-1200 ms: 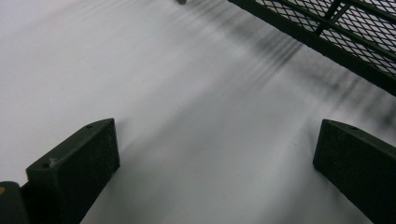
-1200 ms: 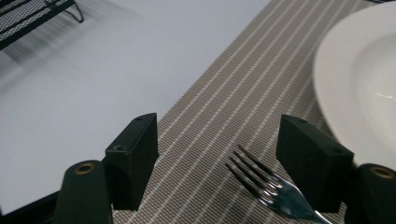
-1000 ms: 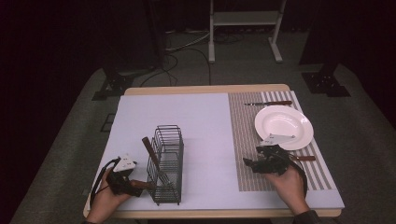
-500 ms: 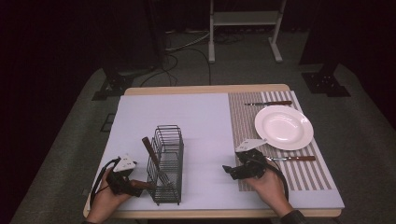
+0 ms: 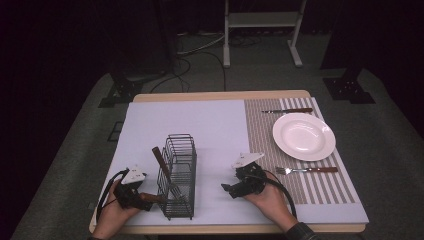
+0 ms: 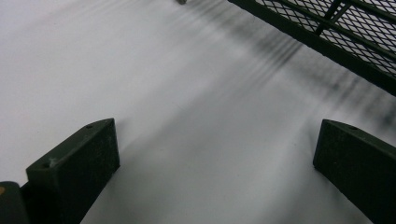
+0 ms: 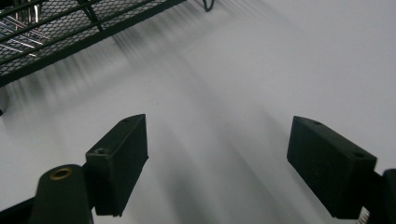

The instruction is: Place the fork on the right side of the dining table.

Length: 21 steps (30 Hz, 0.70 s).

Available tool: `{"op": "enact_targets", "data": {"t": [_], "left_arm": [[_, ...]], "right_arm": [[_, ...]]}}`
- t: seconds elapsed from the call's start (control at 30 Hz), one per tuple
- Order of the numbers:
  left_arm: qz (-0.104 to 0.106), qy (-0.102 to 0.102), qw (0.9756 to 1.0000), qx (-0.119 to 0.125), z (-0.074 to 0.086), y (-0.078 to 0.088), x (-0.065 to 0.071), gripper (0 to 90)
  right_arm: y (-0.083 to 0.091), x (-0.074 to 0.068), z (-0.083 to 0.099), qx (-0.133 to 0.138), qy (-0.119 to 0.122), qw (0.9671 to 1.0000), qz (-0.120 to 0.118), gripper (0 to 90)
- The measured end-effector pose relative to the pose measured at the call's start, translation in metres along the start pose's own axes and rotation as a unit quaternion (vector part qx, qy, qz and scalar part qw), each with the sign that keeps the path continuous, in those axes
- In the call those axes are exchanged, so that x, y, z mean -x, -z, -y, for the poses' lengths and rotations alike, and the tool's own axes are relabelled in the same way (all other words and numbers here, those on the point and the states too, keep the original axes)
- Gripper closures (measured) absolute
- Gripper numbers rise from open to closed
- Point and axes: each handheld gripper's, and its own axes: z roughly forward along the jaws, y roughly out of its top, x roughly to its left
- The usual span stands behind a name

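Black wire makes up the basket (image 5: 178,176) standing on the pale sheet (image 5: 200,130) that covers most of the table (image 5: 220,95); a brown-handled utensil (image 5: 165,170) leans tilted inside it. The left gripper (image 5: 134,192) lies just beside the basket's near left side, its jaws wide apart with bare sheet between them and the mesh wall (image 6: 336,42) ahead. The right gripper (image 5: 235,189) sits low on the sheet to the basket's right, pointing toward it; its jaws have just been opening and nothing is between them. Farther right, on the striped mat (image 5: 300,160), a fork (image 5: 306,170) lies near a white plate (image 5: 303,136), with a knife (image 5: 287,110) beyond.
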Motion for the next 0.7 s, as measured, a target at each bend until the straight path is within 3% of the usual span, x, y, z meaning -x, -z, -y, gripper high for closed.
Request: {"op": "enact_targets", "data": {"t": [0.27,0.57,0.7], "left_arm": [[0.0,-0.001,1.0,-0.001,0.0,0.0,0.0,0.0],[0.0,-0.001,1.0,-0.001,0.0,0.0,0.0,0.0],[0.0,0.0,1.0,0.0,0.0,0.0,0.0,0.0]], "right_arm": [[-0.017,-0.008,-0.005,0.002,0.012,0.9998,-0.016,18.2],[-0.038,-0.017,-0.005,-0.012,0.047,0.9987,-0.019,16.4],[-0.039,-0.018,-0.001,0.0,0.044,0.9988,-0.019,16.5]]}}
